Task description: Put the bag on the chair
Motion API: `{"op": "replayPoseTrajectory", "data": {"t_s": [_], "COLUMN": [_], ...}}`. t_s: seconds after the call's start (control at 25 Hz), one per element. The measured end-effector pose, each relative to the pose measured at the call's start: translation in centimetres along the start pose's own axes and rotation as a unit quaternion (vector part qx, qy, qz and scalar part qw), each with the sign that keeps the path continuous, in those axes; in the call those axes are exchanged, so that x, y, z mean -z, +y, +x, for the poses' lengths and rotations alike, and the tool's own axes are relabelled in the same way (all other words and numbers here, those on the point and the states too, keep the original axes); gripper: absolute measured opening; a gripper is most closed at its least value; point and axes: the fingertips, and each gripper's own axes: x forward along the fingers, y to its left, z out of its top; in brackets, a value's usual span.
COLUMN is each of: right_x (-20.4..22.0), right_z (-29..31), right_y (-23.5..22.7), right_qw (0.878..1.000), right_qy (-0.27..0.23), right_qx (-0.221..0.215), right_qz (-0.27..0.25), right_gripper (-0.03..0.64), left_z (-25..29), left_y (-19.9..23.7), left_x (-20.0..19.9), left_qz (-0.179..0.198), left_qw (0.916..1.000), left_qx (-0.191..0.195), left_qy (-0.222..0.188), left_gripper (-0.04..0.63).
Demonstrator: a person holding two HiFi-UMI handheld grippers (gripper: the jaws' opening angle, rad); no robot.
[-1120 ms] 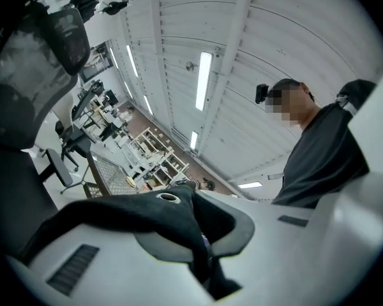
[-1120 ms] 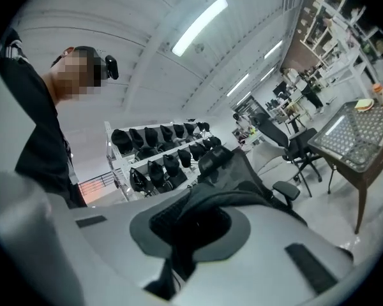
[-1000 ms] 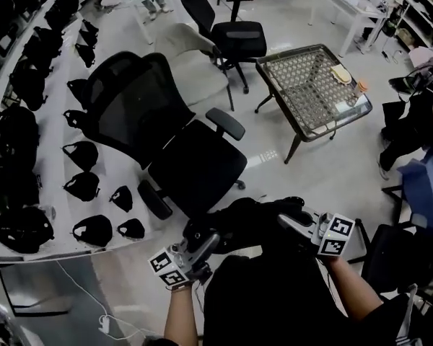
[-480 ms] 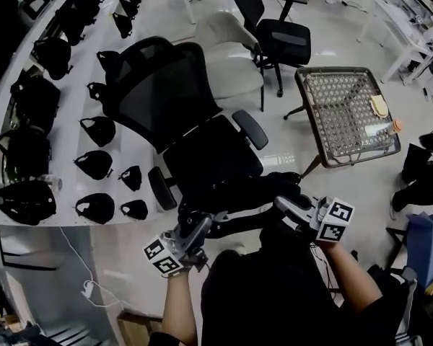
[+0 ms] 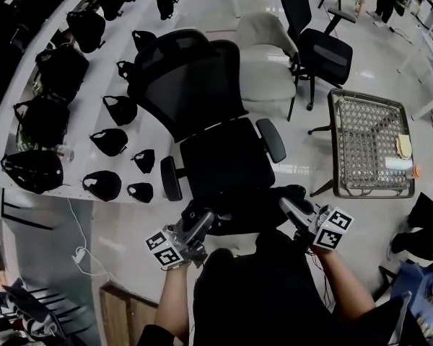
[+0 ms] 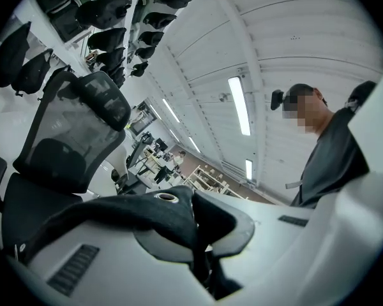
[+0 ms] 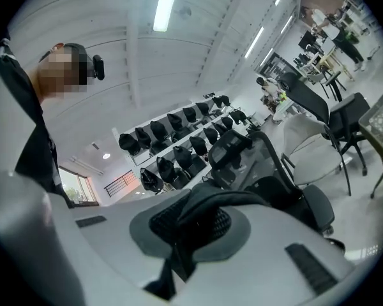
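The left claw [image 5: 204, 220] is found closed on a fold of black fabric bearing an eyelet. The right claw [image 5: 286, 207] is closed on a mesh-backed strap. Both holds belong to the bag [image 5: 249, 211], which is carried between them at the near edge of the black chair [image 5: 227, 157] seat; contact with the seat cannot be confirmed. If released here, the bag is judged likely to slide off the near edge. The thin holds could slip under load, and the chair could be shoved away if knocked.

No text can be read anywhere — no labels, brands or numbers.
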Motion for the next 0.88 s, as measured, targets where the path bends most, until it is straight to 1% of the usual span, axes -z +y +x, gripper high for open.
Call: {"op": "replayPoseTrajectory", "data": {"t_s": [0.16, 0.36, 0.68, 0.88], "right_x": [-0.2, -0.2, -1.5, -1.1], "right_z": [0.7, 1.2, 2.0, 3.5], "right_y": [-1.6, -3.3, -4.7, -6.2], "right_qw": [1.0, 0.998, 0.997, 0.995], "right_qy": [0.019, 0.046, 0.058, 0.082], "right_qx": [-0.014, -0.03, -0.046, -0.056], "right_qz": [-0.003, 0.005, -0.01, -0.002], "right_gripper": [0.021, 0.021, 0.021, 0.021], "left_z": [0.4, 1.3, 2.7, 2.6], "left_y": [1.4, 3.2, 3.9, 5.5], "left_x": [0.2, 0.8, 0.4, 0.5], "left_qz": [-0.02, -0.039, -0.038, -0.045], "left_qw": [0.9991, 0.9964, 0.9934, 0.9905], "left_qx": [-0.029, -0.061, -0.082, -0.099], "left_qy": [-0.024, -0.043, -0.071, -0.083], "left_gripper": [0.024, 0.023, 0.024, 0.024]}}
